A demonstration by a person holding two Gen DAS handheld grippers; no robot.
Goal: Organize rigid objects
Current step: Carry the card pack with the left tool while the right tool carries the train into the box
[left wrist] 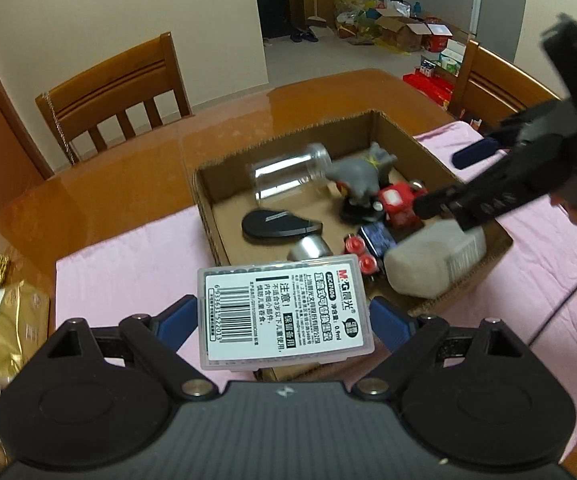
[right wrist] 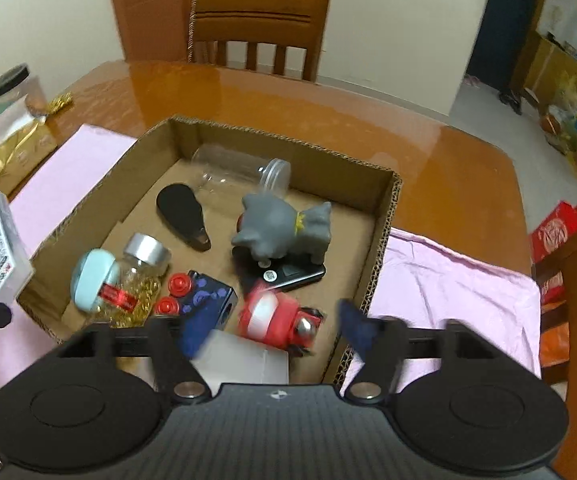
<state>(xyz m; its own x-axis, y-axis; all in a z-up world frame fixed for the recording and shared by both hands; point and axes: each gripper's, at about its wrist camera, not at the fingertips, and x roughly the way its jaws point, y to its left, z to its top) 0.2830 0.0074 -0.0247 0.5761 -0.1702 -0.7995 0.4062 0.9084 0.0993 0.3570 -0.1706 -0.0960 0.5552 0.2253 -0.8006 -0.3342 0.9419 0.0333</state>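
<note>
Left gripper (left wrist: 284, 312): blue fingers pinch a clear labelled case (left wrist: 284, 312) by its sides, held over the near edge of the cardboard box (left wrist: 400, 128).
Right gripper (right wrist: 268, 328): fingers spread wide, nothing between them, above the box's near right corner, over a red toy (right wrist: 276, 316).

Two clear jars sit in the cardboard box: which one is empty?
The lidless clear jar lying on its side by the far wall is empty; the silver-capped jar holds gold bits.
</note>
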